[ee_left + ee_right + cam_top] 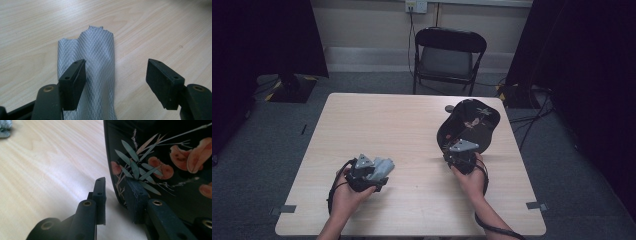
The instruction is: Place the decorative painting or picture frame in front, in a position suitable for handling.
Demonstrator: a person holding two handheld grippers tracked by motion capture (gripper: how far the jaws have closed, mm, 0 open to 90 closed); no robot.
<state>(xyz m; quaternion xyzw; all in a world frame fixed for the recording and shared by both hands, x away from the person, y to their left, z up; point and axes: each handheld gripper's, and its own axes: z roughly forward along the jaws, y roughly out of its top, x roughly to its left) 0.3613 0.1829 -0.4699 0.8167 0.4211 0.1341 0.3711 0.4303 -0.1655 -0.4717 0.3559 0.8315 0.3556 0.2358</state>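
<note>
Black lacquered tray (472, 122) with painted flowers stands tilted on the wooden table (412, 130); we note our right gripper (116, 195) narrowed astride its near rim. Left of the tray, our left gripper (116, 77) gapes wide over grey mesh cloth (95, 57).

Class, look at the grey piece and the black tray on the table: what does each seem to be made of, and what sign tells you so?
Grey piece: looks like woven or coated cloth, matt, with a fine diamond weave and a frayed far edge.
Black tray: likely lacquered wood or plastic, glossy, with painted leaves and reddish flowers and a thin raised rim.
Table: pale wood-grain top, possibly laminate, with a smooth, low sheen.
</note>
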